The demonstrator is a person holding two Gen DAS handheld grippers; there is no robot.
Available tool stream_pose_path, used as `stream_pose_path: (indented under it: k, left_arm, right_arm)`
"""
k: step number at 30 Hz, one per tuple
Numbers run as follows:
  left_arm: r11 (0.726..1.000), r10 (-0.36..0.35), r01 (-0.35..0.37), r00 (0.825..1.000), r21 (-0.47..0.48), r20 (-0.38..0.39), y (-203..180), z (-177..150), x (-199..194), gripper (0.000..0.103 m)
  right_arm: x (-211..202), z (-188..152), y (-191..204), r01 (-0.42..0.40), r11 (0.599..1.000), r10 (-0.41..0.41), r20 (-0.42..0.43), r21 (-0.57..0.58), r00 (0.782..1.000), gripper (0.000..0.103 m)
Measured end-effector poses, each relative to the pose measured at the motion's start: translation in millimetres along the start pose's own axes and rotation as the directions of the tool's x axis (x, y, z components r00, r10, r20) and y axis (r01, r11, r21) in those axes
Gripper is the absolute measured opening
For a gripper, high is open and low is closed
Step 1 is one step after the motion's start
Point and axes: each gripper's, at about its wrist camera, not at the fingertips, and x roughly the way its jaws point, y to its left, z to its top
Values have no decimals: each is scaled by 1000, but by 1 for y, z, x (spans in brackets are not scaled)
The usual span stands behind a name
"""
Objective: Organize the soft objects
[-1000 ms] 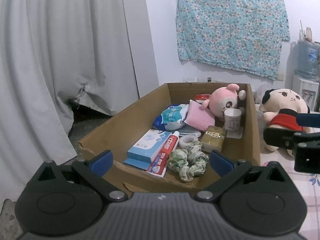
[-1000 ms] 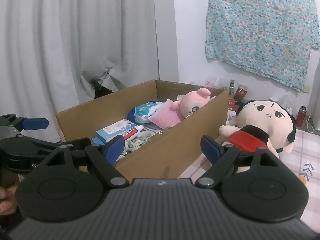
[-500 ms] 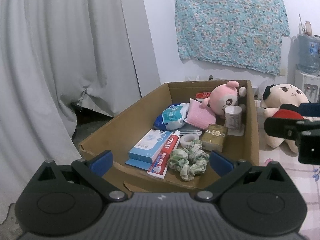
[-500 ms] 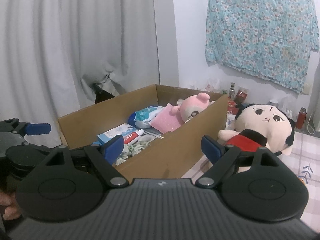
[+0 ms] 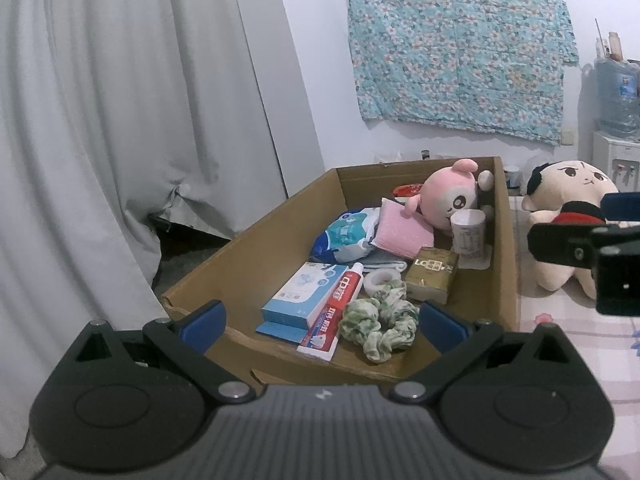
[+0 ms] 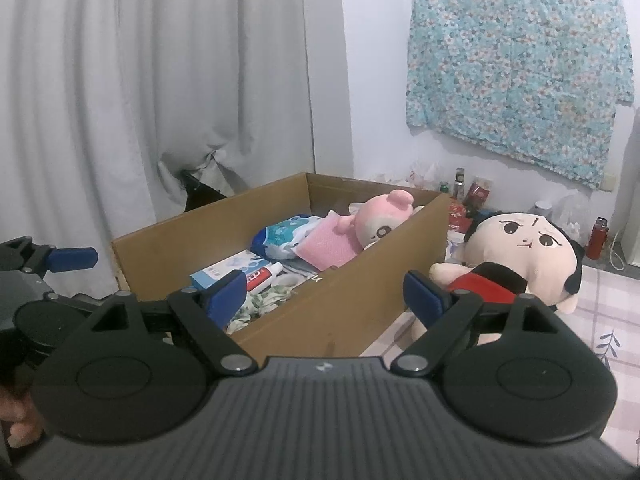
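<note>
A cardboard box (image 5: pixel 256 240) (image 6: pixel 340 308) holds a pink plush (image 5: pixel 450 194) (image 6: pixel 380 220), a pink cloth (image 5: pixel 404 232), a green scrunchie (image 5: pixel 378 324), a toothpaste tube (image 5: pixel 334 312), a blue box (image 5: pixel 304 296) and other small items. A big-headed plush doll in red (image 5: pixel 568 208) (image 6: pixel 516 252) sits outside the box on its right. My left gripper (image 5: pixel 320 322) is open and empty over the box's near edge. My right gripper (image 6: pixel 326 298) is open and empty, near the box's right wall, left of the doll.
Grey curtains (image 5: pixel 120 120) hang at the left. A floral cloth (image 5: pixel 460 44) hangs on the white wall. A water dispenser (image 5: pixel 616 112) stands at the far right. Bottles and packets (image 6: pixel 468 192) sit behind the box. The box stands on a checked pink sheet (image 6: pixel 608 320).
Both grippers have risen and pulled back slightly, so the box and doll sit a little lower and smaller in view. Neither jaw has moved.
</note>
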Motion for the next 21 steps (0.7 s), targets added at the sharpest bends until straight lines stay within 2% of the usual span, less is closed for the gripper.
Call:
stream_pose_path:
  k: [12,21]
  left_arm:
    - [1000,-4,4,1000,10,-5,-1,1,0,103]
    - [1000,9,-10,1000,22,26,-2,1,-6,103]
  right_arm:
    - [2,-1,1,-7,1000,7,-9,-6,1000,87]
    - [2,-2,1,-2,1000,2,-4,-4,1000,88]
